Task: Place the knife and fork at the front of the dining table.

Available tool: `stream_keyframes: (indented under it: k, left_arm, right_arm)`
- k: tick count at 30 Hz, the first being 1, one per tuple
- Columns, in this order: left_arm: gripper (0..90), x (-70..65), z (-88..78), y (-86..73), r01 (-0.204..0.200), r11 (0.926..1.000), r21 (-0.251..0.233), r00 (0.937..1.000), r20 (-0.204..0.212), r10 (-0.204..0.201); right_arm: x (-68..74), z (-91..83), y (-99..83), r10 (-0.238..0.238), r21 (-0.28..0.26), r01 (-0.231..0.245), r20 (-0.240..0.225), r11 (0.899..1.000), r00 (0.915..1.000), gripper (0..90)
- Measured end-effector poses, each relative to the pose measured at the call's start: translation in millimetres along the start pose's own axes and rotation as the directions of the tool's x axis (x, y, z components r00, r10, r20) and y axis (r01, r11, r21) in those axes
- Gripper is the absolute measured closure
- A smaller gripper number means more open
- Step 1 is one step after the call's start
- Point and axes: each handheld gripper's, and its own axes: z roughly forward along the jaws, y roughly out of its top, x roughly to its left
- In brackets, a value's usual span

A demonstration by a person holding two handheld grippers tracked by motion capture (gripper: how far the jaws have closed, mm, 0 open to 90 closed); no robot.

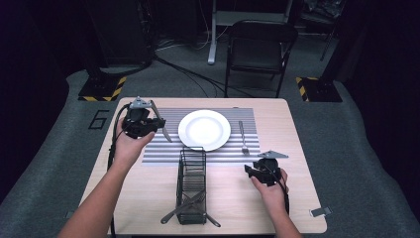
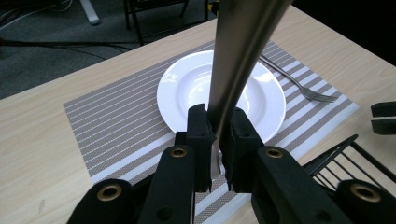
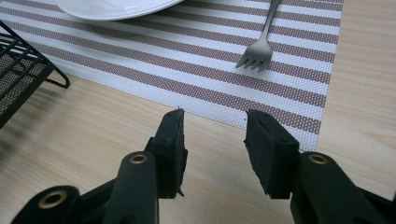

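Over the mat's left edge: knife (image 2: 238,51), a flat steel blade pinched between the pads of the left gripper (image 1: 148,126), slanting toward the plate.
Left gripper: jaws clamped together on the knife.
Plate (image 1: 204,130): white, at the middle of the striped mat (image 1: 163,148).
Fork (image 1: 243,137): near the mat's right edge.
Right gripper (image 3: 215,135): jaws apart, nothing between them, over bare table (image 1: 297,198) off the mat's near right corner.
Wire caddy (image 1: 191,186): black, at the table's near edge.
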Motion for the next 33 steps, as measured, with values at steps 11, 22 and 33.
stream_keyframes:
  k: [11,22,33]
  left_arm:
    - [82.1,9.0,11.4,-16.4,0.034,0.9989,0.031,0.9993,-0.018,-0.034]
    - [82.2,16.9,16.9,-30.3,0.064,0.9963,0.057,0.9977,-0.028,-0.063]
    - [82.2,23.1,18.5,-51.5,0.089,0.9919,0.090,0.9955,-0.040,-0.086]
  right_arm:
    - [0.6,0.1,-0.1,0.006,0.001,-0.006,0.000,1.000,1.0000,57.1]
    - [0.7,0.3,-0.3,0.005,0.002,-0.005,-0.002,1.000,1.0000,57.1]
    - [1.7,0.9,-0.3,0.005,0.003,-0.005,-0.002,1.000,1.0000,57.2]
